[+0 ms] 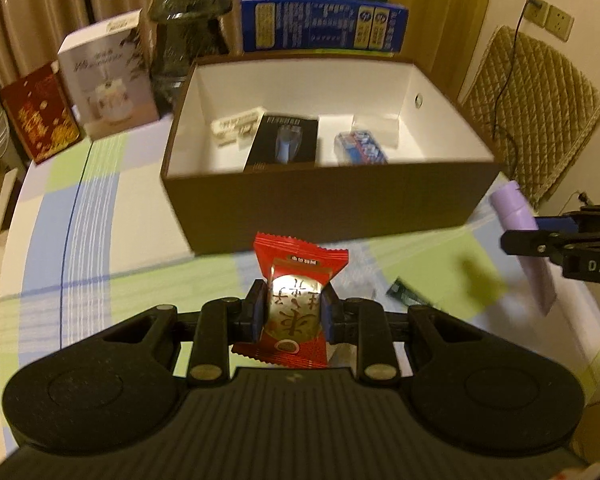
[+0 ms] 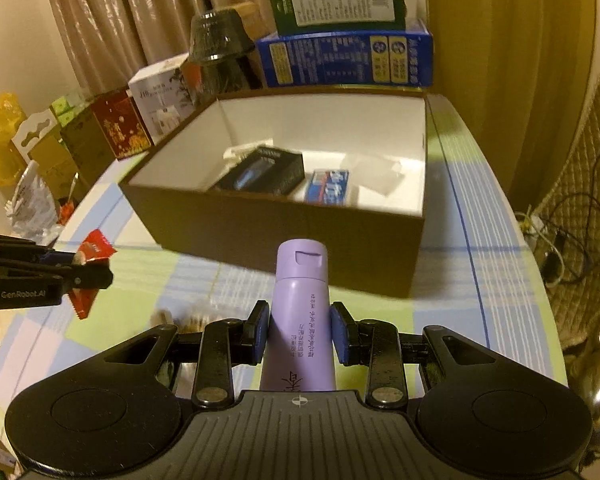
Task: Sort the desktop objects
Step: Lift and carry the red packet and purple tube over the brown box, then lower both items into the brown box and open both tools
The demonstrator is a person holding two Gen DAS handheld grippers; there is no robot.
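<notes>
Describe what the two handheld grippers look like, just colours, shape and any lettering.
Both are matte black plastic. The left gripper and right gripper each have two fingers with blue pads, linkage bars with silver rivets, round discs either side and a ribbed centre. White lettering on their sides reads "GenRobot.AI" and "DAS". No cables or sleeves show.

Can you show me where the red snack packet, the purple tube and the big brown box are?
red snack packet point(image 1: 296, 300), left wrist view, its shiny middle.
purple tube point(image 2: 300, 320), right wrist view, mid-body.
brown box point(image 1: 320, 208), left wrist view, front wall.
</notes>
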